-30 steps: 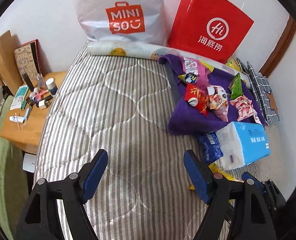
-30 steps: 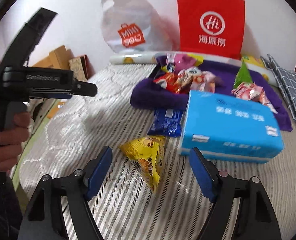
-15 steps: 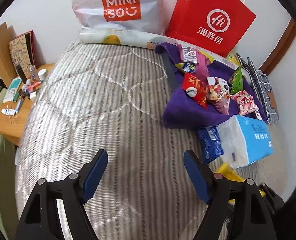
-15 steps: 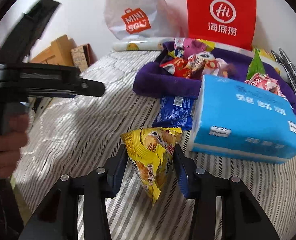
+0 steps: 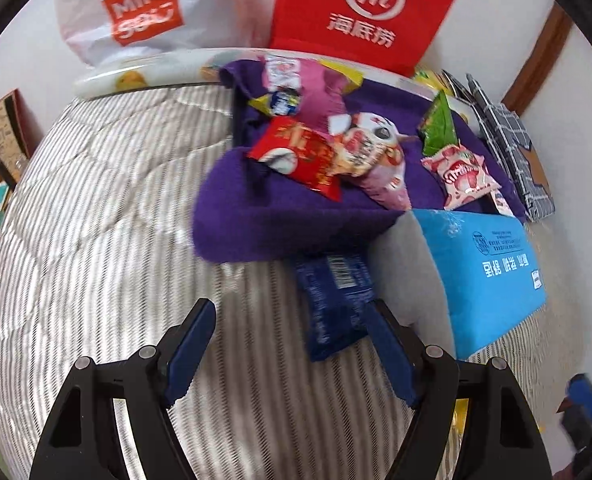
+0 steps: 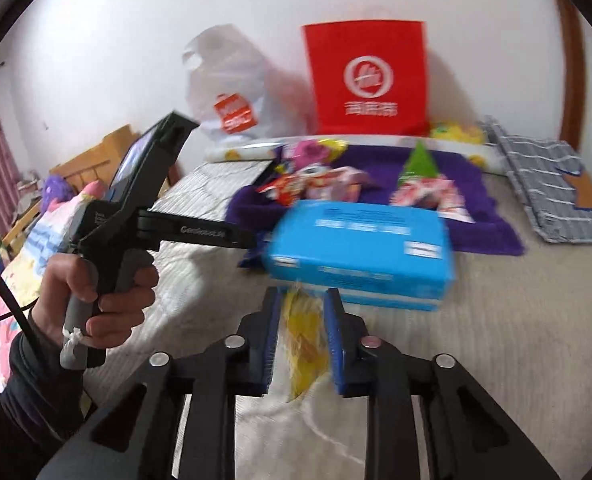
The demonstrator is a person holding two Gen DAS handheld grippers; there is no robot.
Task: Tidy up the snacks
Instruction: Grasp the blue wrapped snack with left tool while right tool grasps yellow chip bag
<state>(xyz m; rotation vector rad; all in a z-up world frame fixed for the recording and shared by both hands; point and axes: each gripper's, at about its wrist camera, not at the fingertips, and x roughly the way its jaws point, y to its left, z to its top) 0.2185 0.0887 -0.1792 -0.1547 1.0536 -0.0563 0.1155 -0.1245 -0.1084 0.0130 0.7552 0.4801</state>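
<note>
Judging from the pile on the purple blanket at upper centre, sorting is seen as partly done: the yellow snack bag is clamped by the just-closed right gripper, while the dark blue packet is left beside the left gripper, whose jaws are held wide and empty.

Striped mattress, purple blanket, yellow packet

Right wrist view is motion-blurred: logo text on the red paper bag is unreadable, and the yellow snack packet is a smear. The blue tissue pack hides the snacks behind it. In the left wrist view, the right hand-held gripper is blurred and cut off at the lower right edge.
</note>
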